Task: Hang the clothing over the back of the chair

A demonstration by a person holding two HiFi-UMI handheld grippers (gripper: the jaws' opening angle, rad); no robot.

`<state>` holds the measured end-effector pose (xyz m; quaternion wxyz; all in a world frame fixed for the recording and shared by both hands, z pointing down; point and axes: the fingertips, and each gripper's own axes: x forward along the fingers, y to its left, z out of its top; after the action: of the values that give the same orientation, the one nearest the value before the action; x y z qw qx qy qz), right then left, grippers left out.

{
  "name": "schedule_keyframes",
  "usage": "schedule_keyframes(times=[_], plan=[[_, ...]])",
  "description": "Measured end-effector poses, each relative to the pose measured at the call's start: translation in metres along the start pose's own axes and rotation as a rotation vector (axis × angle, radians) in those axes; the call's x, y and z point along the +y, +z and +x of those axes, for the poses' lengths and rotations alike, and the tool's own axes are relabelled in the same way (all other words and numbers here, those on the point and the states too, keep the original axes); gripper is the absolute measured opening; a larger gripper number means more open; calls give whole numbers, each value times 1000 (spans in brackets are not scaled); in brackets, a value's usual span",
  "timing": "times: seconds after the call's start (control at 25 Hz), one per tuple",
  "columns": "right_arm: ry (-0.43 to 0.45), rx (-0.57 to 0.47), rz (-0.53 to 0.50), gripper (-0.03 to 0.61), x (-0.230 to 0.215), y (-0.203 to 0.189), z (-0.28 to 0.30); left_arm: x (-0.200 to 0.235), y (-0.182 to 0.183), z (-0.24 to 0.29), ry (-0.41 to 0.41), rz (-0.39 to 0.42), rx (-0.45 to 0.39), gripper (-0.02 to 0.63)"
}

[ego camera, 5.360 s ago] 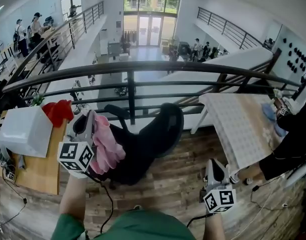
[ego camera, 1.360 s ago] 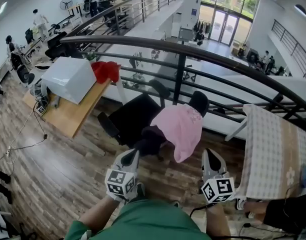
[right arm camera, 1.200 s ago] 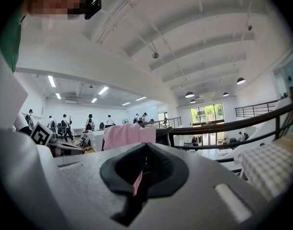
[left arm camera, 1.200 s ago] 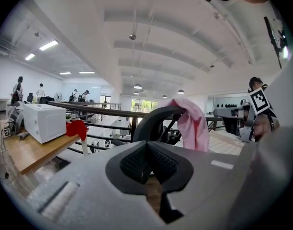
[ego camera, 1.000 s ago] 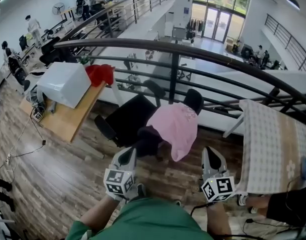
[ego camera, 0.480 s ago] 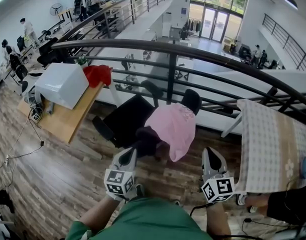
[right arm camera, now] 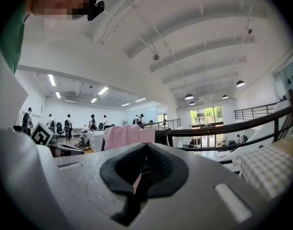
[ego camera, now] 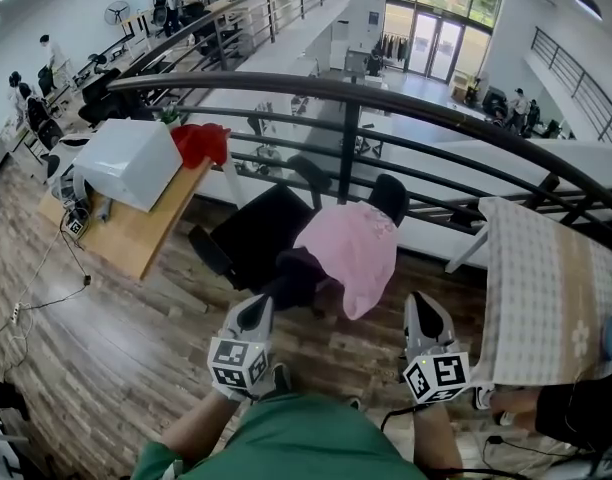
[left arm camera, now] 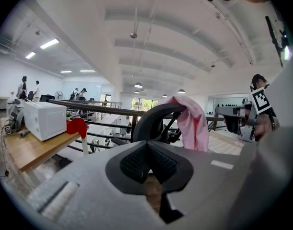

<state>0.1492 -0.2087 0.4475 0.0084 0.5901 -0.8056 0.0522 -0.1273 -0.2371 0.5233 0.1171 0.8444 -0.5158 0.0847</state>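
Head camera is looking steeply down from behind the left gripper (ego camera: 254, 310) and right gripper (ego camera: 419, 306). Each gripper camera is sitting close behind its jaws, facing ahead. All three are sharing the chair (ego camera: 256, 236) and pink clothing (ego camera: 351, 258) beyond the jaw tips.

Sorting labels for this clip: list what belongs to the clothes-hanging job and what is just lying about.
Job: pink garment, draped over the black chair; left gripper and right gripper, both shut and empty.
Lying about: white box, red cloth, wooden desk, checked table, railing.

Plank floor (ego camera: 116, 348) under a black office chair (ego camera: 256, 238) (pink clothing (ego camera: 351, 258) over its back)
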Motion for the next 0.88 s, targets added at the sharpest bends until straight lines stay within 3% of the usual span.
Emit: schedule_keyframes(times=[0.88], plan=[[7,16,2,3,-7,-7,-2,-10,-8,7,-9,-4,27,11]])
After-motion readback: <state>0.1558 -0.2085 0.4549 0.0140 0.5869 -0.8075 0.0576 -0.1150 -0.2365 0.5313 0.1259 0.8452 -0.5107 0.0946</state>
